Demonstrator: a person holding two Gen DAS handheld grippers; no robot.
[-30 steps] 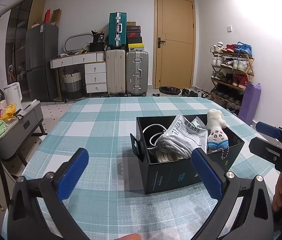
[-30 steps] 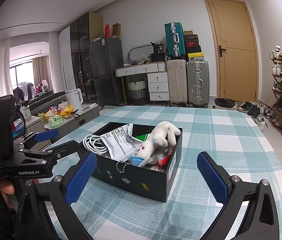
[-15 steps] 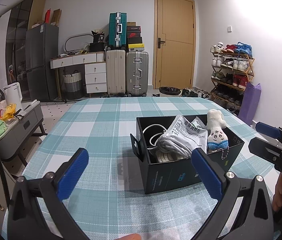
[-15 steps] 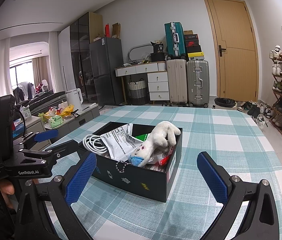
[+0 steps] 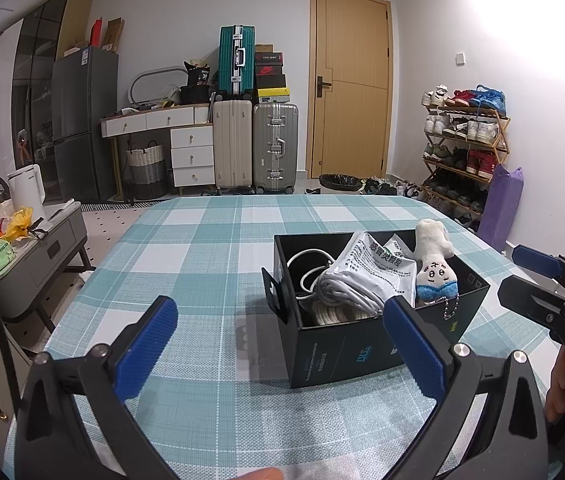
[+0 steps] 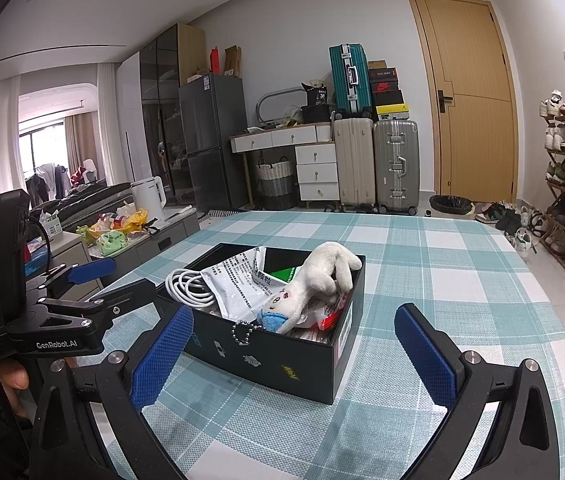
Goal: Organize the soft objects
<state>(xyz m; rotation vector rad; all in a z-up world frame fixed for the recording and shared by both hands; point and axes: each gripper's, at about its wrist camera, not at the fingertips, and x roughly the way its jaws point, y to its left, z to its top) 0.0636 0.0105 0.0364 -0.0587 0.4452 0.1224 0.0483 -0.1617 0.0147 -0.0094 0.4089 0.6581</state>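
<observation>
Plush toy point(image 6: 314, 280) beyond hand-held gripper point(image 6: 290, 344)

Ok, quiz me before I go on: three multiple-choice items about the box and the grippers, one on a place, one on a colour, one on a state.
1. Where is the plush toy?
A. on the tablecloth beside the box
B. in the black box, leaning over its rim
C. between the right gripper's fingers

2. What colour are the gripper pads?
A. red
B. green
C. blue

3. How do the two grippers stand?
A. both open and holding nothing
B. left shut on the cable
C. right shut on the toy

Answers:
1 B: the toy lies among the white cable and printed packet, its bead chain hanging over the rim.
2 C: each pad shows blue.
3 A: the left gripper and right gripper both have their fingers spread wide with nothing between them.
</observation>
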